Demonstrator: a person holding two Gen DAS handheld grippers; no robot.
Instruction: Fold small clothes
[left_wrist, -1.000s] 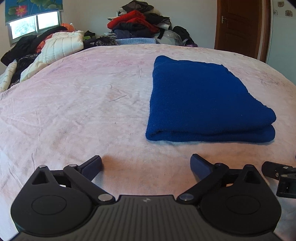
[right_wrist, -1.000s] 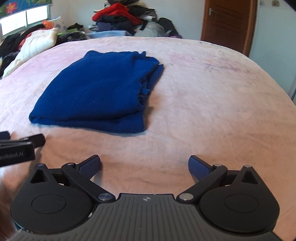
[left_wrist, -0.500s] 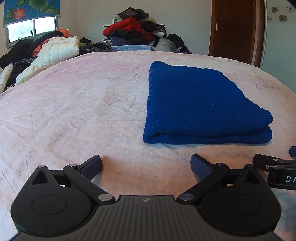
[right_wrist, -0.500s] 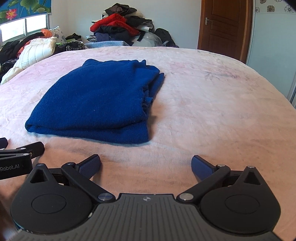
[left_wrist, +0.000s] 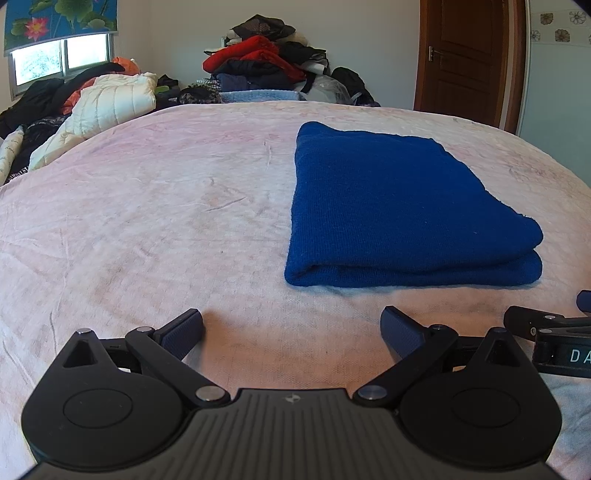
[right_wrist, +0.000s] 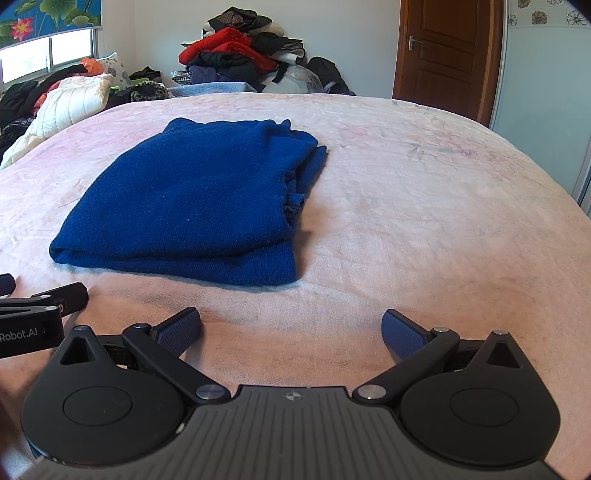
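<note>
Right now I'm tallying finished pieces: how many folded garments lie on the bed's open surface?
1: a blue knit garment, folded, lies on the pink bedspread just ahead of both open grippers. Unfolded clothes are heaped along the far edge; folded ones could be hidden there.

My right tool (right_wrist: 291, 330) hangs with its jaws spread wide and empty over the pink bed (right_wrist: 424, 221). Ahead to the left lies the folded blue sweater (right_wrist: 192, 203). My left tool (right_wrist: 40, 299) pokes in at the left edge.
</note>
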